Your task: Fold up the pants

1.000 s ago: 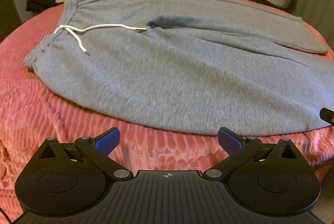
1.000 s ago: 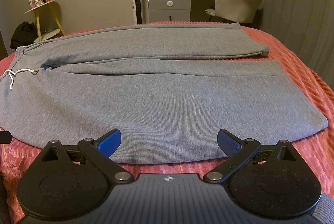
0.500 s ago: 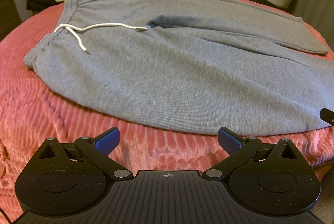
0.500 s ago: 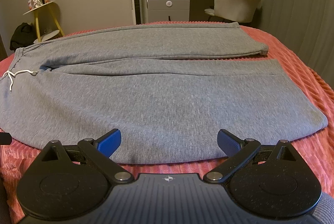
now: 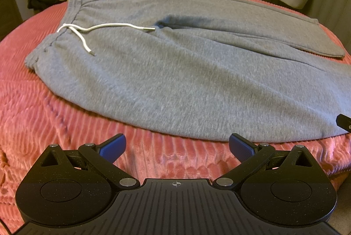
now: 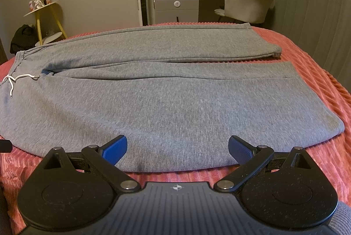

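1. Left gripper (image 5: 177, 146): blue-padded fingers (image 5: 113, 147) spread wide apart, holding nothing, poised over bare red bedspread (image 5: 33, 107) just short of the pants' near edge.
2. Right gripper (image 6: 177, 147): fingers (image 6: 115, 147) likewise wide apart and empty, tips over the near hem-side edge of the grey pants (image 6: 175, 103); contact with the cloth cannot be told.
3. Grey pants (image 5: 186, 81) laid flat across the bed, unfolded, waistband to the left, both legs running to the right, far leg lying alongside the near one.
4. White drawstring (image 5: 105, 26) loose on the front at the waistband, one end trailing toward the crotch, the other toward the near side.
5. Beyond the bed: grey drawer cabinet (image 6: 176, 7) with small items on top, contents too small to tell; pale chair (image 6: 248, 6) near a vanity with bottles and a round mirror.
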